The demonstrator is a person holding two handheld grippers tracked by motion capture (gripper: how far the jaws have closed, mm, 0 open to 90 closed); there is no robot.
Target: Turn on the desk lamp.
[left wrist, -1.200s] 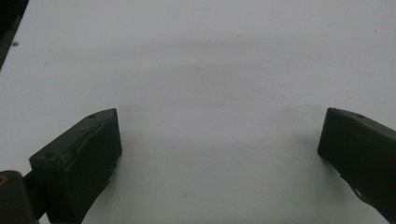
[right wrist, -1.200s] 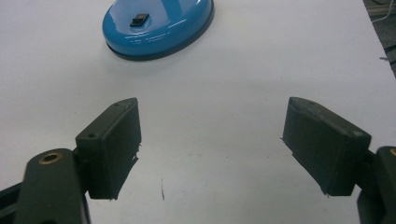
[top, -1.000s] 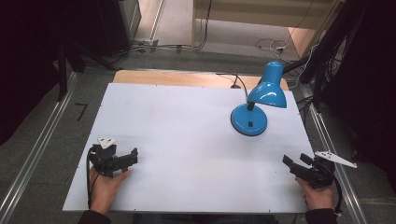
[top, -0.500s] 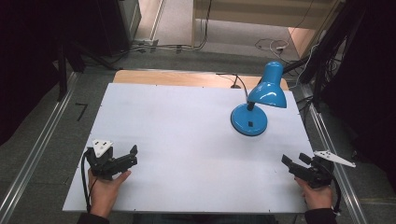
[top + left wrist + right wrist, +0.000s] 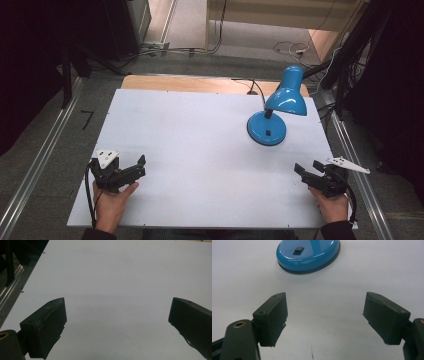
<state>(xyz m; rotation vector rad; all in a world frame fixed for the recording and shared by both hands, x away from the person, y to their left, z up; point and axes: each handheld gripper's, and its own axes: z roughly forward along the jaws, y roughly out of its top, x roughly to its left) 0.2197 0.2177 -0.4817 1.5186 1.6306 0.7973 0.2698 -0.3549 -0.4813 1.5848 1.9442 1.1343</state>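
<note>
A blue desk lamp (image 5: 274, 116) stands on the white table (image 5: 200, 145) at the back right, its shade tilted over its round base (image 5: 308, 253). A black switch sits on top of that base. My left gripper (image 5: 140, 166) rests low at the table's front left, held in a hand, open with nothing between its jaws. In the left gripper view the gripper (image 5: 117, 315) faces bare white table. At the front right my right gripper (image 5: 306, 167) is open and empty too. The right gripper (image 5: 325, 315) points at the lamp's base, a short way in front of it.
The lamp's black cable (image 5: 247, 85) runs off the table's back edge over a wooden strip (image 5: 200, 84). Metal rails (image 5: 40, 165) flank the table on both sides. Dark equipment and floor cables lie beyond the back edge.
My left gripper has drifted slightly back toward the front edge and turned a little. The right gripper and the lamp have hardly moved.
</note>
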